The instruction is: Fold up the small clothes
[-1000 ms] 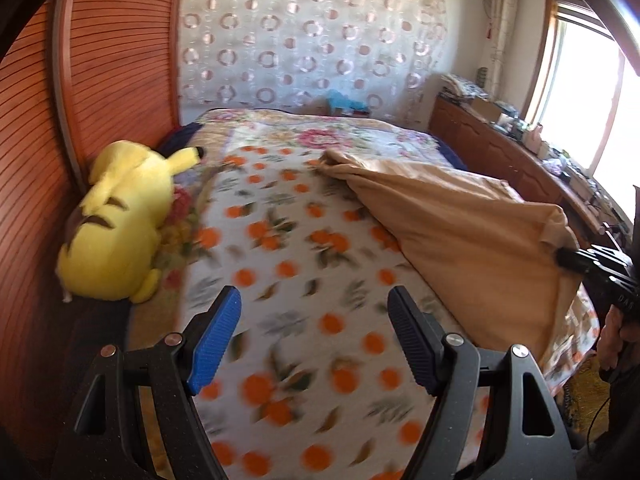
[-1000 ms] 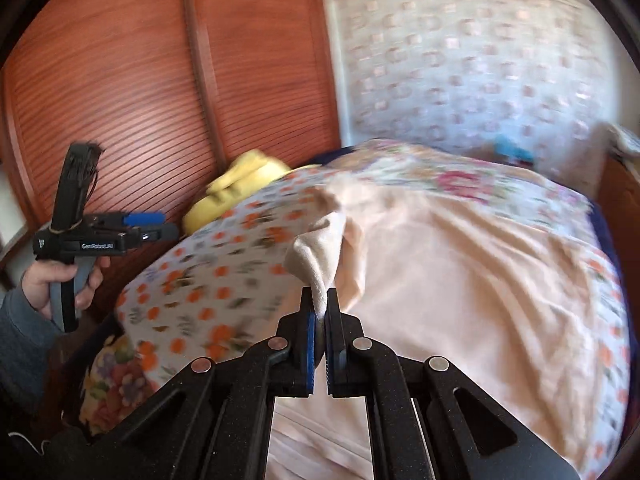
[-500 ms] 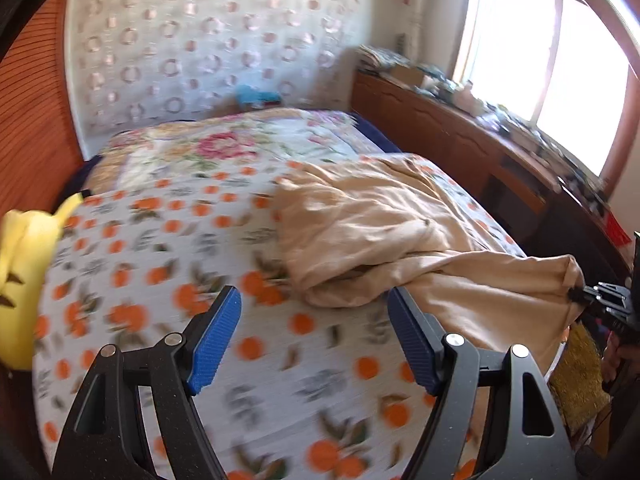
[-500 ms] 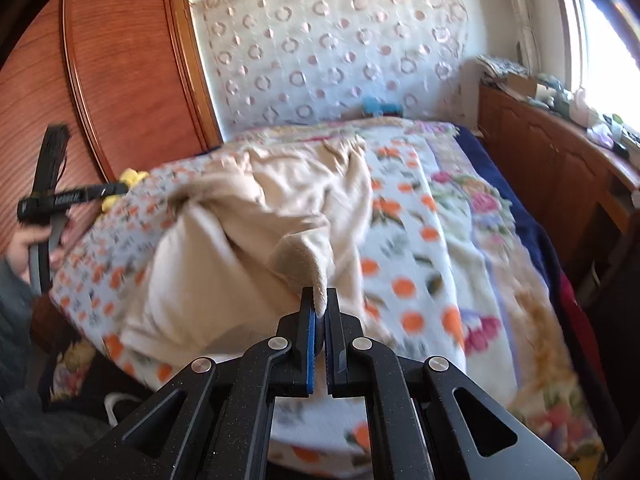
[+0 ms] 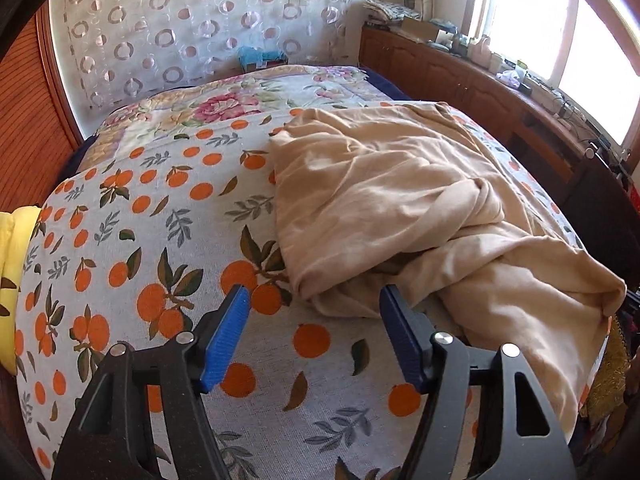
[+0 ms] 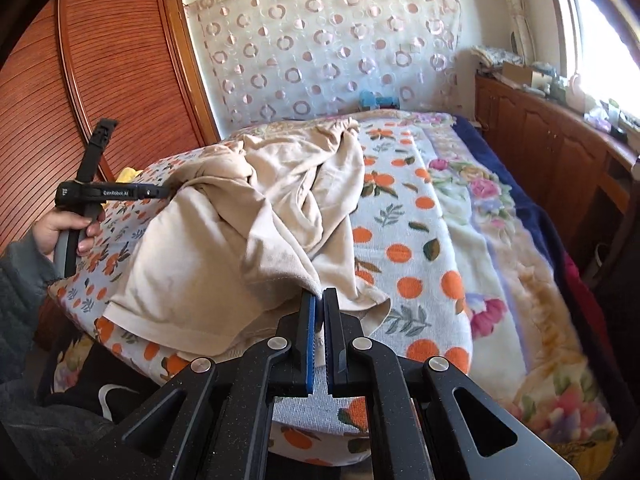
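A beige garment (image 5: pixel 400 200) lies crumpled on the orange-print bedspread (image 5: pixel 160 208), its near end hanging over the bed's front edge. My left gripper (image 5: pixel 314 300) is open and empty, low over the bedspread, with the garment's near fold between and just beyond its blue pads. In the right wrist view the same garment (image 6: pixel 248 232) is bunched on the bed. My right gripper (image 6: pixel 319 294) is shut on a corner of it at the bed's front edge. The left gripper's body (image 6: pixel 100 190) shows there, held in a hand at the left.
A yellow plush toy (image 5: pixel 14 260) lies at the bed's left edge against a wooden wardrobe (image 6: pixel 100 80). A wooden cabinet (image 5: pixel 500 92) with clutter runs along the right under a bright window. A patterned curtain (image 5: pixel 200 28) hangs behind the bed.
Both grippers have swung right and lower. The right gripper pulled the garment's corner towards the bed's front edge, bunching the cloth. The left gripper now points at the garment's near fold.
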`<move>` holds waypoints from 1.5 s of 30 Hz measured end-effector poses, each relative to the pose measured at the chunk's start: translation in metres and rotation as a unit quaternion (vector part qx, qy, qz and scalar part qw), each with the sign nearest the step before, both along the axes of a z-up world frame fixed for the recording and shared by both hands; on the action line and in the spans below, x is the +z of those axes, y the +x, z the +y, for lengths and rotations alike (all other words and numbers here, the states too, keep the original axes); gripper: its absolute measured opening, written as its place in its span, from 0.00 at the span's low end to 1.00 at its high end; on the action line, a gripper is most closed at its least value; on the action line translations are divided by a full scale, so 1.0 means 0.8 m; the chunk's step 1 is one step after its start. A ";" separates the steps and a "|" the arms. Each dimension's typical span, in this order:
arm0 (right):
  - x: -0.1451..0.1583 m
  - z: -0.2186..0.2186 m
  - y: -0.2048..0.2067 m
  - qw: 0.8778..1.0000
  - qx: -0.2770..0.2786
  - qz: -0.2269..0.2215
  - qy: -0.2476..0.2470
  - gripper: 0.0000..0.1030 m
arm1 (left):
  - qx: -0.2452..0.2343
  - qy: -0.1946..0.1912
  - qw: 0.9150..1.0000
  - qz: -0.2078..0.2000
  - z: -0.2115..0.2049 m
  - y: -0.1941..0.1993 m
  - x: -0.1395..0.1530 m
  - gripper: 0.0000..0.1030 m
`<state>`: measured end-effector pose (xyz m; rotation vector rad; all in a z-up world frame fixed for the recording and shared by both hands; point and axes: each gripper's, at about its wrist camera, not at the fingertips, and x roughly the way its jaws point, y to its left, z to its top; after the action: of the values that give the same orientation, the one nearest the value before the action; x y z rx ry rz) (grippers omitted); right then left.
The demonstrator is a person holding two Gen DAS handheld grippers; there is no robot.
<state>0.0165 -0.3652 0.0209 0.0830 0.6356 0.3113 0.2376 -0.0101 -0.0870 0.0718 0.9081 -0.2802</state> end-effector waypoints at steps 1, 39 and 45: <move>-0.001 0.003 -0.003 1.000 0.001 -0.003 -0.003 0.03 | -0.001 -0.002 1.000 0.003 0.001 0.001 -0.002 0.66; -0.045 -0.026 0.097 0.996 0.038 0.049 0.056 0.44 | -0.135 0.051 0.988 -0.052 -0.234 0.210 0.122 0.08; -0.046 -0.042 0.080 0.994 0.046 0.057 0.078 0.06 | -0.155 0.047 0.986 -0.032 -0.282 0.233 0.093 0.08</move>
<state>0.0807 -0.3988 -0.0159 0.2229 0.7285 0.4480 0.4239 -0.2361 -0.0127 0.3104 0.8440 -0.5215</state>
